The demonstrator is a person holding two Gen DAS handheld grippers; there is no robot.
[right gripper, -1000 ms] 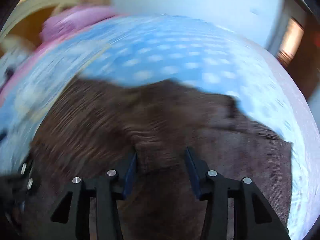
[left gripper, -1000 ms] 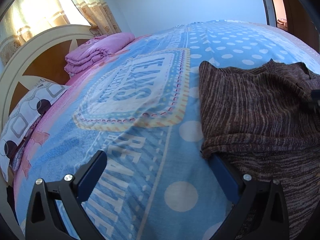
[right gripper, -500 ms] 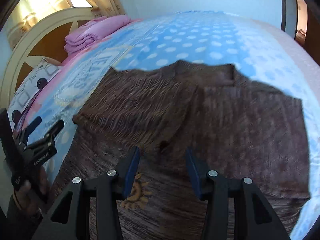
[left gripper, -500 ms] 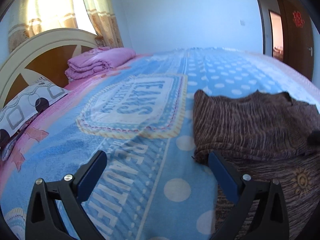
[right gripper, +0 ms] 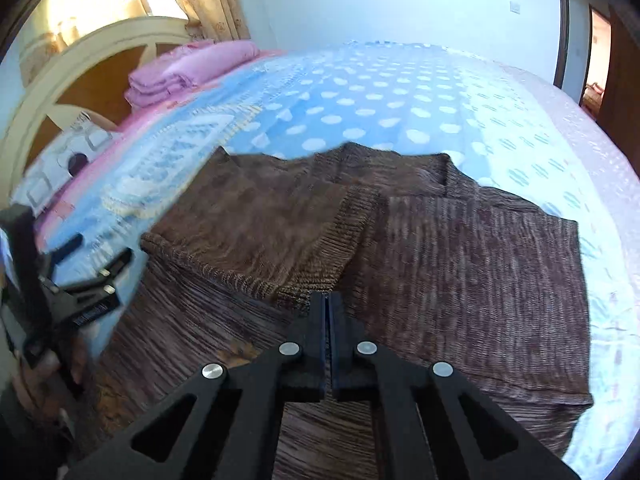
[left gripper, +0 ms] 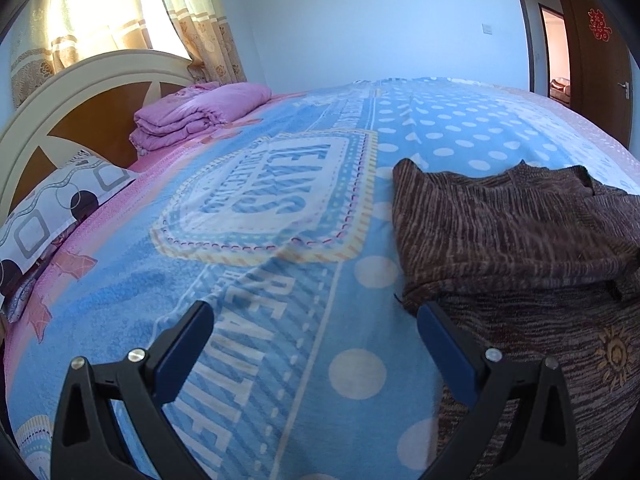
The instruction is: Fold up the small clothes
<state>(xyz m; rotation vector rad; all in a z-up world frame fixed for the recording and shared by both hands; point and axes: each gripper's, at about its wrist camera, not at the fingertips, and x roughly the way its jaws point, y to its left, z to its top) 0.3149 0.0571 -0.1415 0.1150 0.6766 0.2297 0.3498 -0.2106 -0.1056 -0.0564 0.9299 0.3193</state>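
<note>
the bed (left gripper: 256,360) with its blue dotted cover serves as the work surface, wide and flat enough for a garment to lie spread while it is folded. the brown knit sweater (right gripper: 460,280) lies on the near side of it, hem toward the person, and both sleeves are already turned in across the chest, so the folding looks about midway, with the lengthwise fold still to do. the folded pink blanket (left gripper: 196,116) and the patterned pillow (left gripper: 52,208) sit well apart by the headboard, out of the way.

the left gripper (left gripper: 316,332) hovers over bare cover just beside the sweater's left edge, its tongs spread wide with nothing between them, probably waiting to take that side. the right gripper (right gripper: 328,300) points down at the cuff of the folded left sleeve; its tongs are pressed together, and no cloth shows between them.

compared with half a second back, the right tongs, then parted over the sweater's middle, have just been closing and are now shut empty. the left view shows nearly the same scene, tongs as wide as before.
</note>
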